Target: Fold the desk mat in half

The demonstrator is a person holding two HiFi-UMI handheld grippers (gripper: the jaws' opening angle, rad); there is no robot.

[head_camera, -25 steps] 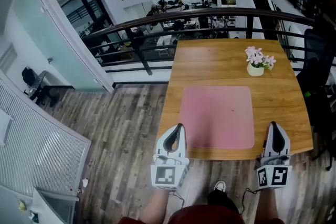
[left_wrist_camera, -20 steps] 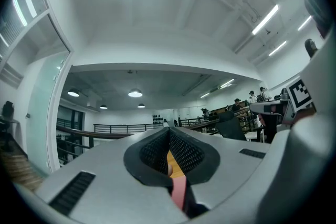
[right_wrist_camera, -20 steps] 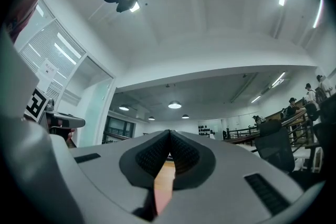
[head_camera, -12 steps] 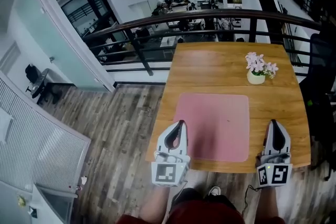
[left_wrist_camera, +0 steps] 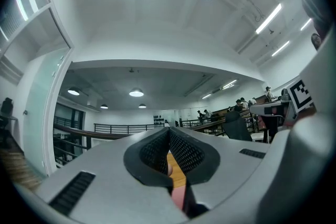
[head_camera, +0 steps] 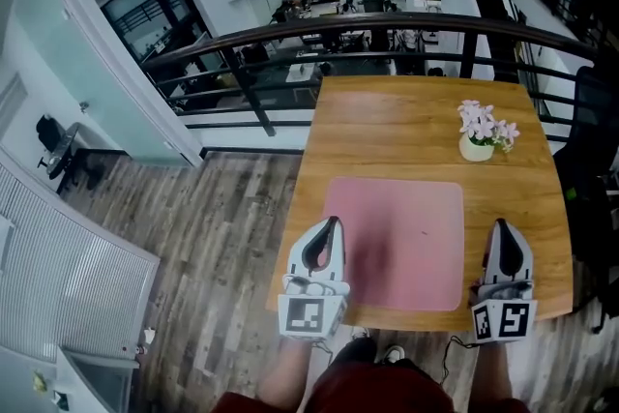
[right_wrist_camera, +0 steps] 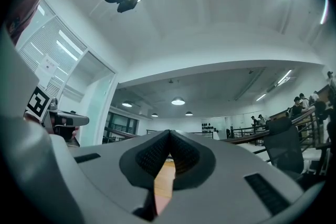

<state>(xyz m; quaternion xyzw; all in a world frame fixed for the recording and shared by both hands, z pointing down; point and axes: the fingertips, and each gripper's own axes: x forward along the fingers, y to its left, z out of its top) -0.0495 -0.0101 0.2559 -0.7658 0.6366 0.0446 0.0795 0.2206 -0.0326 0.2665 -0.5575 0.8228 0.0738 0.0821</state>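
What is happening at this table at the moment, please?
A person stands at the wooden table with a gripper in each hand. The pink desk mat lies flat, not yet folded. Both grippers are shut and empty: the left gripper by the mat's near left edge, the right gripper off to its right.

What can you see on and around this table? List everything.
Table: one, brown wood, beside the railing.
Desk mat: one, pink, flat on the table's near half.
Flower pot: one, white with pink flowers, table's far right.
Railing: one, black, beyond the table.
Chair: one, dark, right of the table.
Left gripper: one, grey, shut and empty, at the mat's left edge.
Right gripper: one, grey, shut and empty, right of the mat.
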